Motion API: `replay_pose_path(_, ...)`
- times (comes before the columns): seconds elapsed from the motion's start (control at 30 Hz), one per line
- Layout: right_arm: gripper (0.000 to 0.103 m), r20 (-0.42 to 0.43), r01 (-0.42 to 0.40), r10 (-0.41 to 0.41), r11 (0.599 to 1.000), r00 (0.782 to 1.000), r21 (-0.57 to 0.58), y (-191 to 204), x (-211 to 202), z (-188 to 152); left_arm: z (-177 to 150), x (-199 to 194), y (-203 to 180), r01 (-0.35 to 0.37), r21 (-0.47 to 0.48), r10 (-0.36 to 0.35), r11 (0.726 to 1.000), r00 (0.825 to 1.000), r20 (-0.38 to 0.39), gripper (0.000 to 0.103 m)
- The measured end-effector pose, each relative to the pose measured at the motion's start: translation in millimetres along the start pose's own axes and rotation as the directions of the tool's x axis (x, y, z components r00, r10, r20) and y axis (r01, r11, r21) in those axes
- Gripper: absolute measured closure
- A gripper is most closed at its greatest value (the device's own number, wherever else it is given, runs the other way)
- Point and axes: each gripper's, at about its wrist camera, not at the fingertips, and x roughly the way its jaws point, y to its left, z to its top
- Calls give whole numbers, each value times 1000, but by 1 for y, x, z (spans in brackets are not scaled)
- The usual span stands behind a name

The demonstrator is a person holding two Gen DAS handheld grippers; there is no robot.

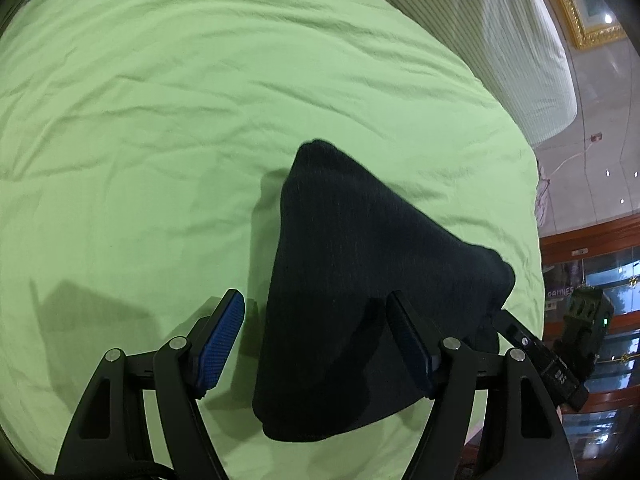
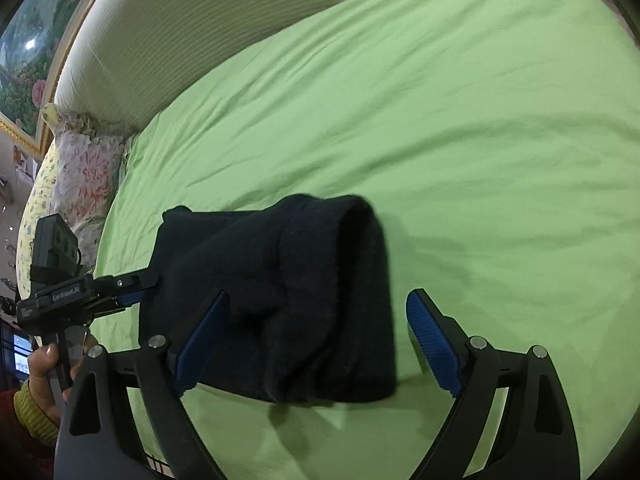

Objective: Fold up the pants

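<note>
The dark navy pants (image 1: 360, 280) lie folded into a compact bundle on the green bed sheet (image 1: 160, 120). My left gripper (image 1: 316, 304) is open, its blue-padded fingers either side of the bundle's near left part, holding nothing. In the right wrist view the pants (image 2: 304, 292) lie between the fingers of my right gripper (image 2: 320, 300), which is open and empty. The left gripper (image 2: 132, 294) shows there at the bundle's left edge. The right gripper's body (image 1: 532, 344) shows at the bundle's right edge in the left wrist view.
A striped padded headboard (image 2: 180, 32) runs behind the bed. A floral pillow (image 2: 80, 176) lies at the bed's left end. A gold-framed picture (image 1: 576, 8) hangs on the wall. A wooden glass cabinet (image 1: 600, 264) stands beyond the bed edge.
</note>
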Motion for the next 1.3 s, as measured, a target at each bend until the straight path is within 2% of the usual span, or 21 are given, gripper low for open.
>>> replay_pose_path(0.03,19,-11,5,-5,1000,1000,4,-2,5,0,-1,2,0,-3,3,3,1000,1000,-4,29)
replay_pose_path(0.07,30,-23,23,-23,1000,999,3,-5,10,-1,-3,4,1,-6,5,6,1000,1000,-10,29)
replay_pose_path(0.1,35,-37,32,-32,999,999,5,-10,13,-2,-2,6,1,-10,5,10,1000,1000,-13,29)
replay_pose_path(0.23,37,-51,-58,61,996,997,65,-40,17,-9,-6,12,7,-1,9,1,1000,1000,-21,28)
replay_pose_path(0.43,37,-67,-127,132,990,989,67,-46,21,-7,-6,20,8,9,-5,-9,1000,1000,-13,30)
replay_pose_path(0.57,39,-73,-153,159,985,985,82,-47,26,-6,-10,23,2,40,21,-39,999,999,-17,44)
replay_pose_path(0.63,46,-79,-170,176,982,981,85,-43,28,-6,-10,23,1,45,17,-45,999,999,-14,48)
replay_pose_path(0.73,55,-72,-171,176,982,982,78,-37,25,-6,-10,18,1,69,25,-69,997,998,0,59)
replay_pose_path(0.8,58,-66,-177,182,981,981,74,-33,22,-5,-11,9,1,100,32,-100,994,995,14,69)
replay_pose_path(0.9,60,-58,-184,187,981,981,60,-24,18,-3,-12,-3,-2,113,45,-115,993,992,47,73)
replay_pose_path(1.13,63,-21,-244,244,970,970,18,0,6,15,-11,-40,0,119,72,-128,990,984,127,75)
replay_pose_path(1.3,63,-15,-289,289,956,957,-49,36,13,34,6,-78,24,115,28,-118,993,969,217,75)
